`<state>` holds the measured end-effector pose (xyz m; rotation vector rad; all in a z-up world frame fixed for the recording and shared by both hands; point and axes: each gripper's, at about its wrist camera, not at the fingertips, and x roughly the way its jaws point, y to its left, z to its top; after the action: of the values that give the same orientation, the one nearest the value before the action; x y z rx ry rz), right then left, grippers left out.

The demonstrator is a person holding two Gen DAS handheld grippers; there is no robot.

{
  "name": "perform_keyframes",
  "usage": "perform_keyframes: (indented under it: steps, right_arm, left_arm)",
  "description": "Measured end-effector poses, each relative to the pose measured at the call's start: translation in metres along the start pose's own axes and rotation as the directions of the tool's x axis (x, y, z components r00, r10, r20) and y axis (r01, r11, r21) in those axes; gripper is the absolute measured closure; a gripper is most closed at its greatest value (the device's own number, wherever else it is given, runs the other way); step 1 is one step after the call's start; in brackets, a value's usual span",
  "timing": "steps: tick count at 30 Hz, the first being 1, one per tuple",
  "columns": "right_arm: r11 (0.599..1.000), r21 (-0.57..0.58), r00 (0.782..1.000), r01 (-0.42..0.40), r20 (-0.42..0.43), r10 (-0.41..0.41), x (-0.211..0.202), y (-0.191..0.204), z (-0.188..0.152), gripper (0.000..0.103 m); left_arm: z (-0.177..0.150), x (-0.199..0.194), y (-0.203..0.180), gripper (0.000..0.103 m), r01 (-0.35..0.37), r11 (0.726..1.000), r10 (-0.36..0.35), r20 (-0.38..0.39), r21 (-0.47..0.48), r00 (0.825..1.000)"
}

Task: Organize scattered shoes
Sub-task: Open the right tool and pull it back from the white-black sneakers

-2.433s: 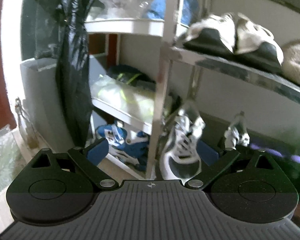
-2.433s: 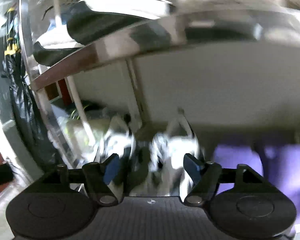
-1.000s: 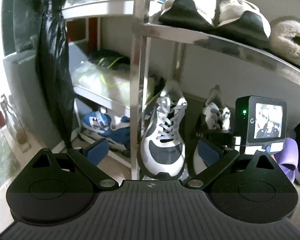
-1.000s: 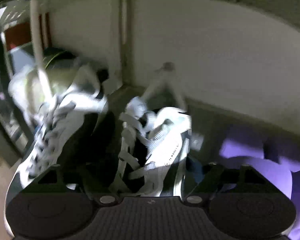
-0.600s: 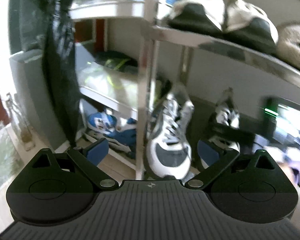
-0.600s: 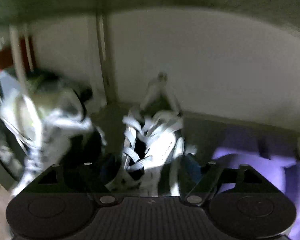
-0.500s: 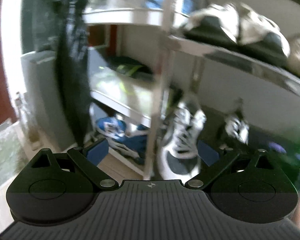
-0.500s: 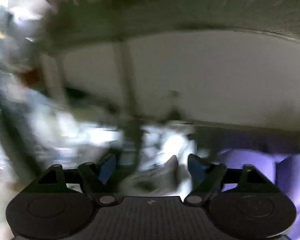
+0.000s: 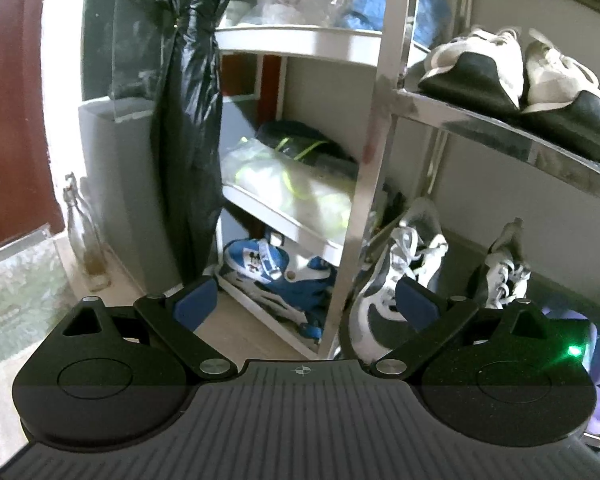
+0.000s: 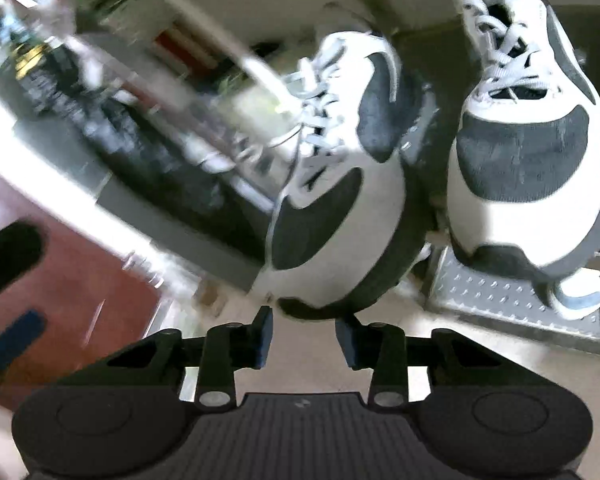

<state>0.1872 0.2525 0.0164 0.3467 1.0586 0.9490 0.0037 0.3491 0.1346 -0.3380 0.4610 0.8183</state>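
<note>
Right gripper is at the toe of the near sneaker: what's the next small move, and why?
Probably ease the right gripper slightly forward. Its jaws are closing, but the fingers sit just short of the left sneaker's toe, which overhangs the shelf edge and tilts, unlike its mate.

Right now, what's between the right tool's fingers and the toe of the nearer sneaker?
Nothing: in the right wrist view the closing right tool sits just short of the near sneaker's toe, only bare pale floor around.

Shoe rack (image 9: 500, 136): shiny polished metal. Sneakers (image 10: 528, 152): white leather-like panels, dark matt mesh toes. Hanging bag (image 9: 188, 92): glossy black plastic. Bottle (image 9: 84, 240): clear glass.
</note>
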Motion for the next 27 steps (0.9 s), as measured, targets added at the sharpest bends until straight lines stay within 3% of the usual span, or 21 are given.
perform_keyframes:
  steps: [3,6,11,14,19,23,27]
  right_arm:
    - [0.996,0.088,0.999,-0.002,0.05,-0.002,0.006,-0.008,0.004,0.065]
    - [0.995,0.096,0.998,0.013,0.054,-0.018,0.006,-0.01,0.008,0.062]
    - [0.982,-0.151,0.989,0.113,0.108,-0.097,-0.058,-0.02,-0.008,0.063]
    - [0.964,-0.183,0.978,0.192,0.113,-0.174,-0.085,-0.035,-0.005,0.062]
    - [0.962,-0.154,0.972,0.227,0.091,-0.215,-0.083,-0.053,0.022,0.063]
    - [0.967,-0.145,0.977,0.21,0.012,-0.211,-0.103,-0.051,0.015,0.061]
    - [0.968,-0.111,0.973,0.226,-0.022,-0.229,-0.133,-0.042,-0.001,0.048]
  left_arm:
    - [-0.001,0.003,0.001,0.004,0.0,1.0,0.0,-0.014,0.002,1.0]
    - [-0.002,0.007,0.0,0.003,0.01,1.0,-0.01,-0.042,0.006,0.999]
    - [-0.012,0.014,-0.025,0.003,0.064,0.987,-0.043,-0.139,0.147,0.989]
    - [-0.018,0.011,-0.037,0.003,0.092,0.98,-0.066,-0.147,0.176,0.987]
    - [-0.027,0.013,-0.05,0.003,0.103,0.974,-0.07,-0.163,0.203,0.984]
    - [-0.031,0.017,-0.063,0.004,0.129,0.965,-0.086,-0.189,0.229,0.978]
    - [-0.036,0.014,-0.083,0.004,0.187,0.952,-0.131,-0.23,0.241,0.964]
